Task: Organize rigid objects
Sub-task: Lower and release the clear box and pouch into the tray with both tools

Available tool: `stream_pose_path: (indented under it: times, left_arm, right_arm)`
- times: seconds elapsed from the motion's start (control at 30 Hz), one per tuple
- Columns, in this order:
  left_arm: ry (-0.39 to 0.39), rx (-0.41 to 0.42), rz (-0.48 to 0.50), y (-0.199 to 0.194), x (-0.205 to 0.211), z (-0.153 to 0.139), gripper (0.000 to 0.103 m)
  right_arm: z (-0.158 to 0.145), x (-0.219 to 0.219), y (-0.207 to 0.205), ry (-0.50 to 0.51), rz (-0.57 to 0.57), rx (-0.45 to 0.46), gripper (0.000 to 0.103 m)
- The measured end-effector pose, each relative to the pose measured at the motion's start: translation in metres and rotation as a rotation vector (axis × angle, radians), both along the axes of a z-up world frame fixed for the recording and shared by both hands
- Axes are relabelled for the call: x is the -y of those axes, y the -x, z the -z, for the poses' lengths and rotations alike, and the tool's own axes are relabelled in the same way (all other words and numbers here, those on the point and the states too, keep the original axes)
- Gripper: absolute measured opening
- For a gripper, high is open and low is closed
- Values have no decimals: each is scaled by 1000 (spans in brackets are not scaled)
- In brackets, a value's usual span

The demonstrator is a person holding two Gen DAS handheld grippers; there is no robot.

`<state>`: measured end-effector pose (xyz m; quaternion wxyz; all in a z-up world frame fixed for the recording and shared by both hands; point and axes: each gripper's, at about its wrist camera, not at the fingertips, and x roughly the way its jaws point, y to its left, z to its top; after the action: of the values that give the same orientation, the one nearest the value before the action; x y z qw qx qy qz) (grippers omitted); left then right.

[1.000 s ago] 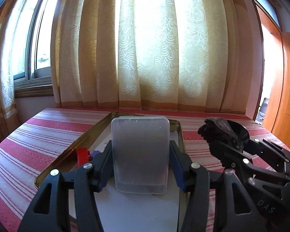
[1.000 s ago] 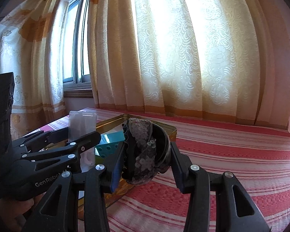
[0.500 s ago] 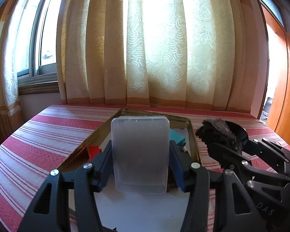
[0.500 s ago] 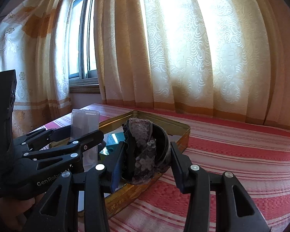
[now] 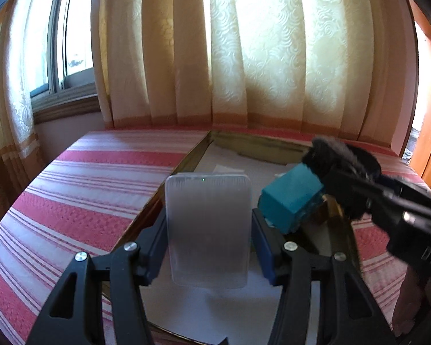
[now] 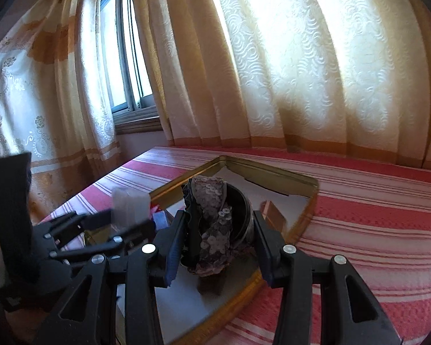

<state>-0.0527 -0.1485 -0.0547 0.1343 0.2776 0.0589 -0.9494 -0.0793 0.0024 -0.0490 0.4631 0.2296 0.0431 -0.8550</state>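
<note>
Left gripper [image 5: 208, 234] clamps translucent plastic case [image 5: 208, 230] upright between pads, above gold tray [image 5: 192, 155]. Right gripper [image 6: 218, 235] pinches sequined round tin [image 6: 224, 221] over same tray. Teal block [image 5: 291, 198] just right of case.

The clear box [image 5: 208, 231] hides the tray's [image 5: 261, 146] middle floor; beside the tray, the teal block [image 5: 290, 199] is motion-blurred, and small pieces [image 6: 161, 220] stay unidentifiable
</note>
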Motion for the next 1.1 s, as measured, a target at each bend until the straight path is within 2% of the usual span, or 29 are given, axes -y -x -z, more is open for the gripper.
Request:
stream_pose_path:
  times: [0.27,0.5,0.57,0.63,0.77,0.97,1.1]
  left_arm:
    - [42,54,4,9,-1,4,55]
    - [39,52,-18,3,5,3,57]
    - [47,48,-29,1,5,2,70]
    - [54,41,-39,-2,5,1,77]
    - [50,35,-46,-8,3,1,89]
    - [54,26,-69,-17,2,-1,101]
    - [56,14,-87,-24,-2,-7,102]
  right_arm:
    - [-7,37,2,-54,-56,21,47]
    - [0,47,-1,-82,-94,35,48]
    - [1,47,-1,-85,-105,45,49]
    - [2,43,-3,-78,-105,45,50]
    - [2,35,-4,-54,-100,52,60]
    - [1,16,-6,-20,-69,52,64]
    - [1,-2,-9,15,-43,51,70]
